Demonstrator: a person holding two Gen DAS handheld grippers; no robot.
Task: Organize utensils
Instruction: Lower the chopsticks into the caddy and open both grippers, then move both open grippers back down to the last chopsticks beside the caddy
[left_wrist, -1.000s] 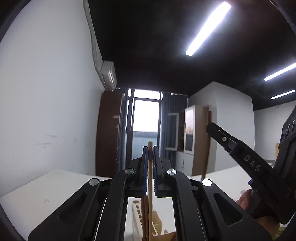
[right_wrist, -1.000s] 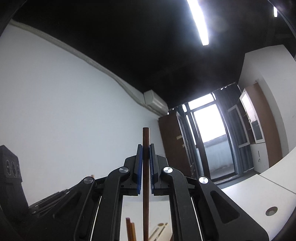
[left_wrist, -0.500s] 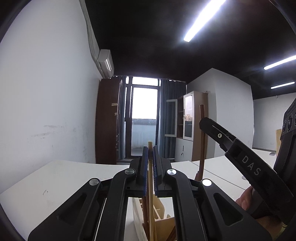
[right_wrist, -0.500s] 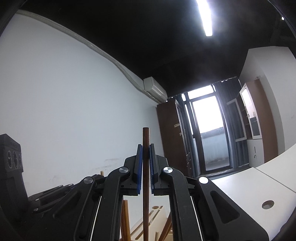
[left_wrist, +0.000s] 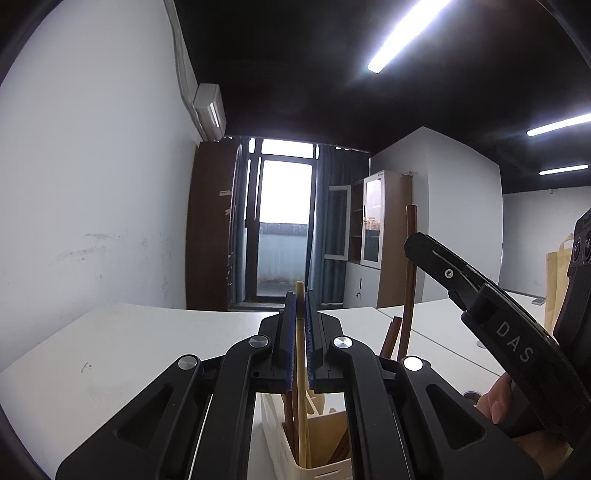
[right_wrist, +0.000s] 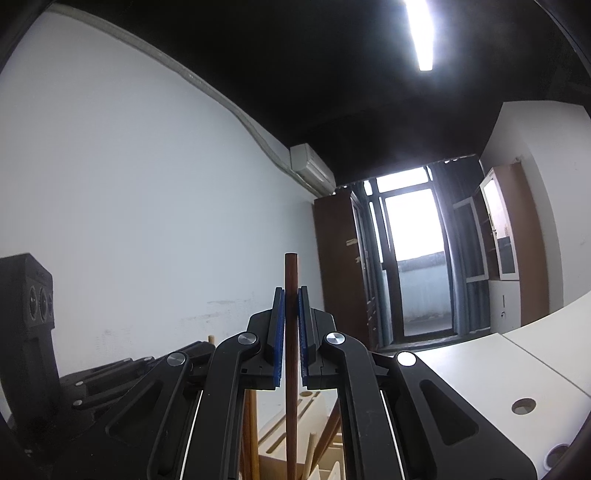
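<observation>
We take the white utensil box (left_wrist: 295, 467) on the table (left_wrist: 122, 354) as our landmark. Our left gripper (left_wrist: 300, 306) is just above the box and its jaws are clenched on a pale chopstick (left_wrist: 301, 369). The chopstick stands upright, and its lower end goes down inside the box, next to some dark brown sticks (left_wrist: 290, 417) and a light wooden divider (left_wrist: 328, 428) that already fill this part. Whether the tip touches the bottom, we cannot tell.

Our right gripper (right_wrist: 291, 306) is to the right of the box in the left view, where we see its black body (left_wrist: 491, 325) and a part of the hand (left_wrist: 495, 402) that holds it. Its jaws are grasping a dark brown chopstick (right_wrist: 291, 350), also upright, with its top end well above the blue pads (right_wrist: 279, 332). In the right view the lower part of this chopstick passes in front of the pale wooden compartments (right_wrist: 284, 432) of the box, between other brown sticks (right_wrist: 251, 435) that lean there. The body of the left gripper (right_wrist: 110, 376) crowds the space at the left side of this view.

Behind the box, far away, there are a brown cabinet (left_wrist: 210, 229), a glass door (left_wrist: 282, 229) with curtains and an air conditioner (left_wrist: 210, 109) high on the white wall. A round cable hole (right_wrist: 523, 405) is in the table at the right of the box.
</observation>
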